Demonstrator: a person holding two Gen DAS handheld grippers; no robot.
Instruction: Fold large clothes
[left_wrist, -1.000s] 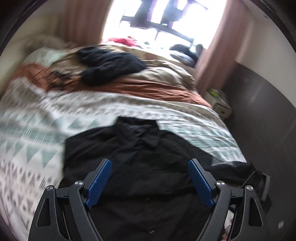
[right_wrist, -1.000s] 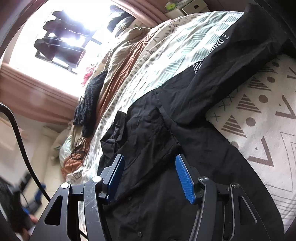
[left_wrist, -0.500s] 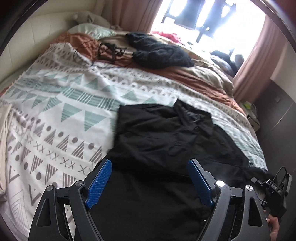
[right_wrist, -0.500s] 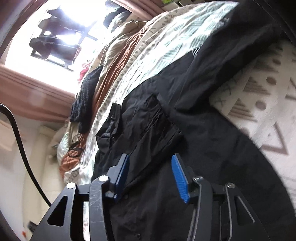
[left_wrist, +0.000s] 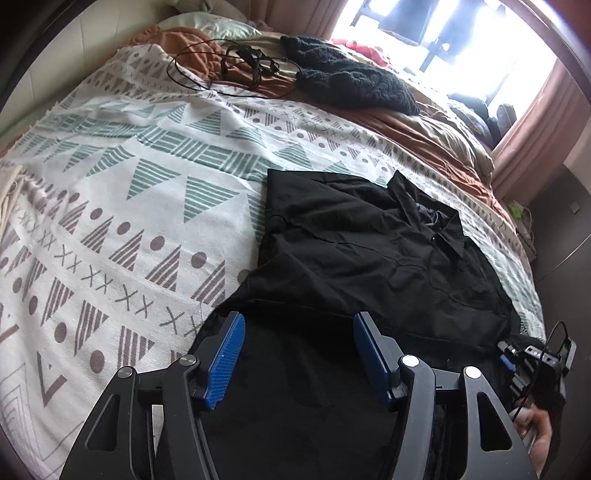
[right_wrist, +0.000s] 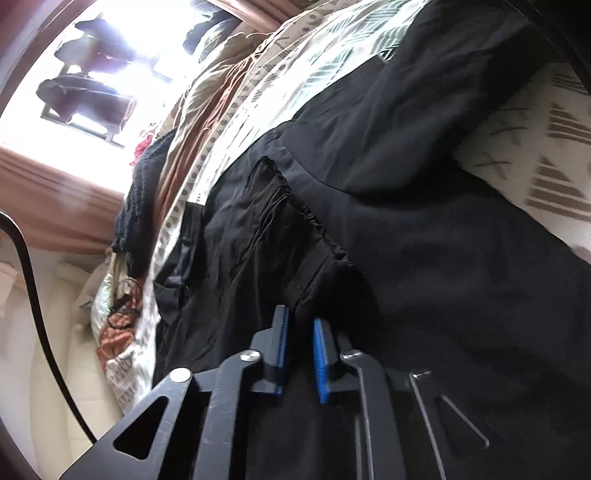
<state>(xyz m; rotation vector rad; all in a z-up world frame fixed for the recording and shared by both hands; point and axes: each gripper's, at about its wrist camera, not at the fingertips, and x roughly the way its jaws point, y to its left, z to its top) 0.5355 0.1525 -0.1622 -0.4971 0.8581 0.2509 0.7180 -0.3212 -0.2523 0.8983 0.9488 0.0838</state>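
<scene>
A large black collared shirt (left_wrist: 369, 251) lies spread on the patterned bedspread (left_wrist: 110, 192), its left sleeve folded in over the body. My left gripper (left_wrist: 295, 325) is open, its blue pads over the shirt's lower part, holding nothing. My right gripper (right_wrist: 299, 325) shows nearly closed on a bunched fold of the black shirt (right_wrist: 406, 229) near the sleeve seam; the cloth sits between its pads. The right gripper also shows at the right edge of the left wrist view (left_wrist: 532, 362).
A dark knit garment (left_wrist: 351, 81) and a tangle of black cables (left_wrist: 236, 66) lie on the rust-brown blanket at the bed's far end. A pillow (left_wrist: 207, 26) sits at the head. Curtains and a bright window stand beyond. The bed edge drops off at the right.
My right gripper's jaws closed from wide open onto a fold of the shirt. My left gripper swung left over the bed and its jaws narrowed somewhat.
</scene>
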